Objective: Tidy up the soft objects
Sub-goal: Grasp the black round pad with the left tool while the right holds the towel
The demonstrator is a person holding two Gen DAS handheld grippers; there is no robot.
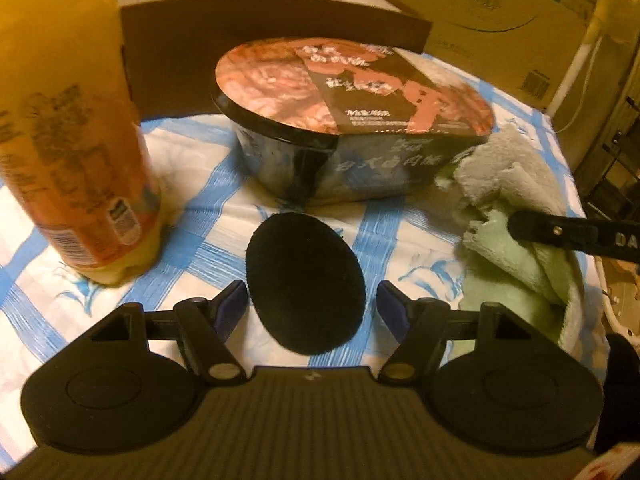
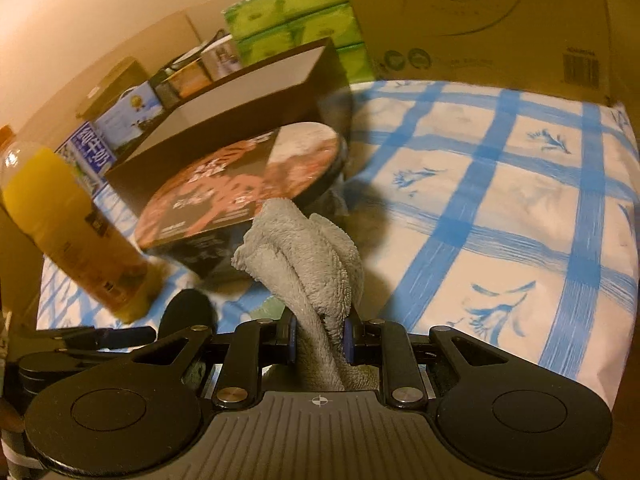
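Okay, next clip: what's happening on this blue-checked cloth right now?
A person is working with a claw in each hand. The right claw is shut on a grey-green fleece towel, which bunches up out of its jaws beside the instant noodle bowl. The left claw is open, its fingers either side of a black oval pad lying flat on the cloth, not gripping it. An orange juice bottle stands to the left.

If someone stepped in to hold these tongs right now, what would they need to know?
Right tongs: shut on the grey towel, lifted in front of the noodle bowl.
Left tongs: open, on either side of the black oval pad lying on the blue-checked cloth; not gripped.
Juice bottle stands to the left.
Done: towel picked up.
Left: grab the pad, put both soft things away.
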